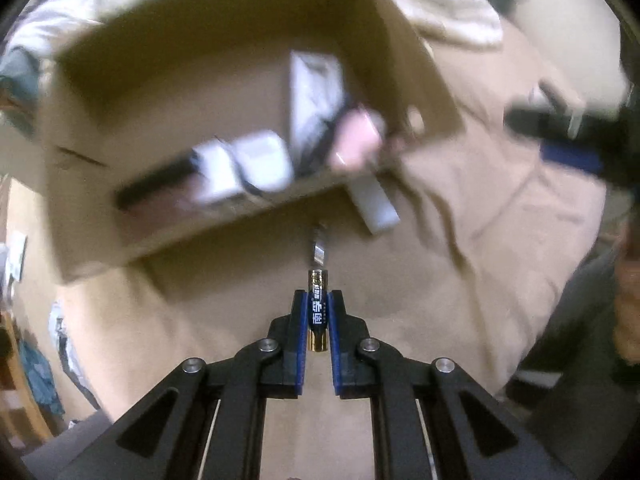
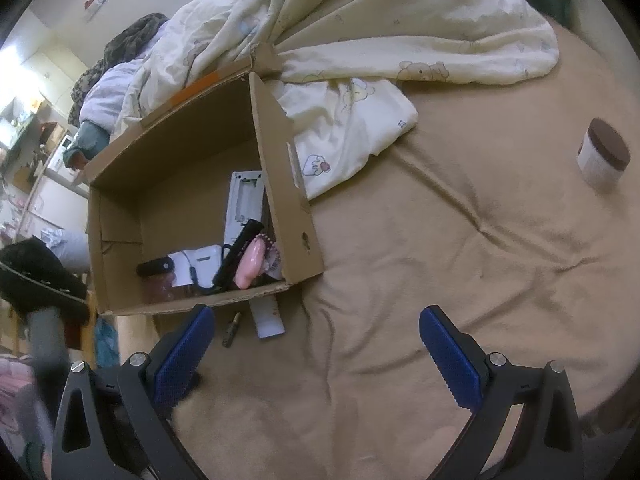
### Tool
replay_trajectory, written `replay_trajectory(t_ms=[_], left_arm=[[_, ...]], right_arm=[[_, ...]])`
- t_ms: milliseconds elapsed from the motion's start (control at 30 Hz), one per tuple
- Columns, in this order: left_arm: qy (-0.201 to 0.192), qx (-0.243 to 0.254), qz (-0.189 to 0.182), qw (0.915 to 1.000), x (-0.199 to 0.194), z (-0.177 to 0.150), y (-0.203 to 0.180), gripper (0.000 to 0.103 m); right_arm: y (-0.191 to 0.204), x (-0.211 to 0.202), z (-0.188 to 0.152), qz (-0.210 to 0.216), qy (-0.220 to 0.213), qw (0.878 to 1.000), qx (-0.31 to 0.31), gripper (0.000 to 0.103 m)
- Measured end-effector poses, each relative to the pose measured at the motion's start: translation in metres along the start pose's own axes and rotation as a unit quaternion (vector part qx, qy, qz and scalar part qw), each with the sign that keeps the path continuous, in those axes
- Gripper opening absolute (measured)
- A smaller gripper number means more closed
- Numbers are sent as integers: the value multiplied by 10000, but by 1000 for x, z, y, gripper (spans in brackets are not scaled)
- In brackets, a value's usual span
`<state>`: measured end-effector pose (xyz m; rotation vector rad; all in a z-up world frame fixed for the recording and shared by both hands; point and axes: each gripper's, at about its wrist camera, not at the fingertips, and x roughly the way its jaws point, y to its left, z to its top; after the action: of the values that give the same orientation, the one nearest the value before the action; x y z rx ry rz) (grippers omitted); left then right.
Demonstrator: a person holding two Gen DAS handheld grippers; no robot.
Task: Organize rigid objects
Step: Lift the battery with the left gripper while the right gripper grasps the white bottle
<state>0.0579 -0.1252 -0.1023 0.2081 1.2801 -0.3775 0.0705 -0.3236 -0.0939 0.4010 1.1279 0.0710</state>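
My left gripper [image 1: 319, 300] is shut on a dark battery [image 1: 319, 312] with a gold end, held above the tan bedspread just short of the open cardboard box [image 1: 420, 80]. A second battery [image 1: 319, 246] lies on the bedspread ahead, also in the right wrist view [image 2: 232, 330], beside a white flat piece [image 2: 269, 316]. The box [image 2: 288, 184] holds a white remote [image 2: 244, 204], a pink item [image 2: 250, 262], a black stick-like item [image 2: 236, 254] and white items. My right gripper [image 2: 316, 344] is open and empty above the bedspread.
A cream quilt [image 2: 380, 40] is bunched behind the box. A white jar with a brown lid [image 2: 604, 154] stands on the bedspread at the far right. The bed's left edge lies beside the box, with room clutter beyond.
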Motion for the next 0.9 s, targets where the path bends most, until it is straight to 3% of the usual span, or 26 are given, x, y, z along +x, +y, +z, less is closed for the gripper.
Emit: replay_trajectory(t_ms=[267,400,433,567,733,900], left_arm=[[-853,-412,313,9950,-85,16,58,9],[-1159,-434,742,9895,-89,15,80,9],[-1190,-480,808,9884,-84,13,87,9],[-1088,-955,365,9888,-84,11,109,9],[-988,-831,342,9910,-78,15,98,9],[-878,-730,361,9928,-73,13,88,9]], right_arm=[[10,26,-7,272,548,9981,-97,103],[11,41,-11,319,808,9962,-118,84],[13,43,-12,310,826,9960,-147,81],[28,51,-11,218,877,9947,-499,61],[49,86,-11,-28,1096,9910,-773,61],[64,121,-14,-584,1152,9850,-1141,61]])
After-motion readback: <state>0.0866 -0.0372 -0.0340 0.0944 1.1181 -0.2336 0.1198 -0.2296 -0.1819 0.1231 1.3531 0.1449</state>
